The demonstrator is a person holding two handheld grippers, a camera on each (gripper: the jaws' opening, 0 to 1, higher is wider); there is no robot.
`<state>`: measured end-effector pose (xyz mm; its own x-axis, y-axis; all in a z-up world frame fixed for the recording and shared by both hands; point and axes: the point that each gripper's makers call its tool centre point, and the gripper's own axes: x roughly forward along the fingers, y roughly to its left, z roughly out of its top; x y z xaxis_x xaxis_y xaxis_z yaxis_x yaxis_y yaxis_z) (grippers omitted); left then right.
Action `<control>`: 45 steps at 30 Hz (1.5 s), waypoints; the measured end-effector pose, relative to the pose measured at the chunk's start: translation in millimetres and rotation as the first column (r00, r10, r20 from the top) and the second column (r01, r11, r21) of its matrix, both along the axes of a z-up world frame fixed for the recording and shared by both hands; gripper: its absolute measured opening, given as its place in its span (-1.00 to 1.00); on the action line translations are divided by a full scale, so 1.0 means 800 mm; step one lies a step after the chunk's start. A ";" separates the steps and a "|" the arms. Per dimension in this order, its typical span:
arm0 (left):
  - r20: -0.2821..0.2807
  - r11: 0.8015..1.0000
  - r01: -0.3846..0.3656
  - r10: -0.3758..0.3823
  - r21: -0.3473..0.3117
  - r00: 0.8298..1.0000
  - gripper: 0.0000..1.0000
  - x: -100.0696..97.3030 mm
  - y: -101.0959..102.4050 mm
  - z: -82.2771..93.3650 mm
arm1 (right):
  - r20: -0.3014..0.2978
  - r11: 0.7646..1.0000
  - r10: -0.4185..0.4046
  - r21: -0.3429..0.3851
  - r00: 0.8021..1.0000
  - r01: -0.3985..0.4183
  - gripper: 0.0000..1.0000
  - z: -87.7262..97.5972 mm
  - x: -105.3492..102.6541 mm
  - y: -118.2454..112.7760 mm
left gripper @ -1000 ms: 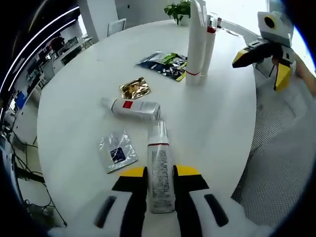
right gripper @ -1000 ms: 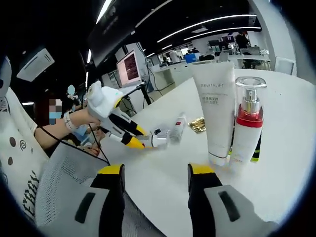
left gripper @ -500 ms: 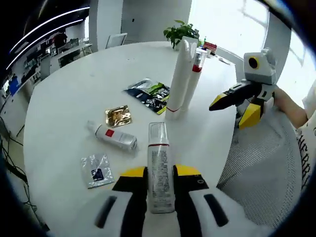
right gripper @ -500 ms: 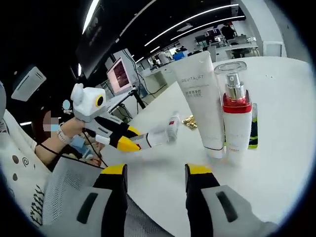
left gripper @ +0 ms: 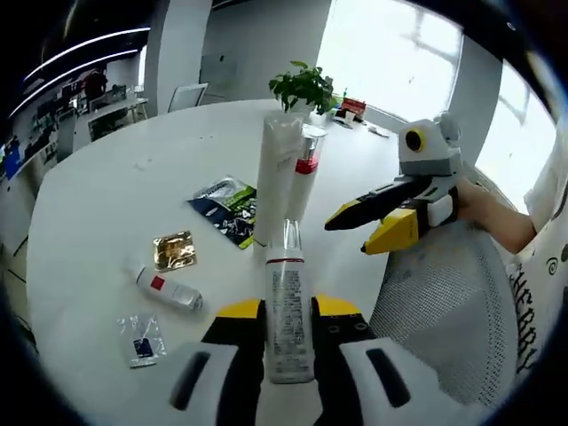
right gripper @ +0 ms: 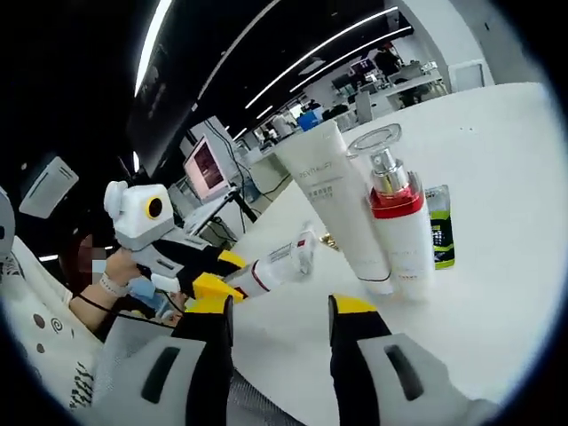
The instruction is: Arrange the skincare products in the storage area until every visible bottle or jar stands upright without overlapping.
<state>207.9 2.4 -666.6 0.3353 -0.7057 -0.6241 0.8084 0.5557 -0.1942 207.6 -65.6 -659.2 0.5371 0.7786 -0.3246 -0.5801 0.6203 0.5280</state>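
On white table | small red-label bottle lies flat at left | left gripper, clamped on slim tube, has lifted it toward upright tall tube and pump bottle | right gripper open, empty | standing step next.

A round white table carries two upright containers standing just beside each other: a tall white tube and a pump bottle with a red collar and clear cap. Next to their bases lies a dark printed sachet, and nearer the table's edge lie a gold foil sachet, a small white bottle on its side, and a clear sachet. A potted plant stands at the far side.
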 end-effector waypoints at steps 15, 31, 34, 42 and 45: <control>0.029 0.989 0.056 -0.053 -0.135 0.998 -0.70 -0.015 -0.044 0.038 | -0.086 0.970 -0.038 0.236 0.996 0.058 -0.23 0.025 0.003 0.005; 0.046 0.980 0.094 -0.088 -0.177 0.995 -0.70 -0.023 -0.064 0.047 | -0.137 0.892 -0.110 0.423 0.984 0.159 -0.52 0.052 0.016 -0.010; 0.053 0.981 0.097 -0.089 -0.166 0.995 -0.71 -0.020 -0.066 0.043 | -0.107 0.902 -0.122 0.403 0.987 0.155 -0.54 0.054 0.017 -0.011; 0.071 0.988 0.116 -0.109 -0.101 0.991 -0.71 -0.014 -0.074 0.026 | -0.031 0.930 -0.139 0.338 0.990 0.141 -0.57 0.056 0.021 -0.012; 0.082 0.989 0.132 -0.127 -0.061 0.989 -0.70 -0.013 -0.078 0.017 | 0.011 0.947 -0.137 0.295 0.991 0.127 -0.58 0.056 0.021 -0.010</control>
<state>197.6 -59.8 -652.8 0.2841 -0.7851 -0.5503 0.8865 0.4337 -0.1611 224.4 -73.3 -614.3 0.6476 0.7583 -0.0747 -0.5221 0.5130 0.6814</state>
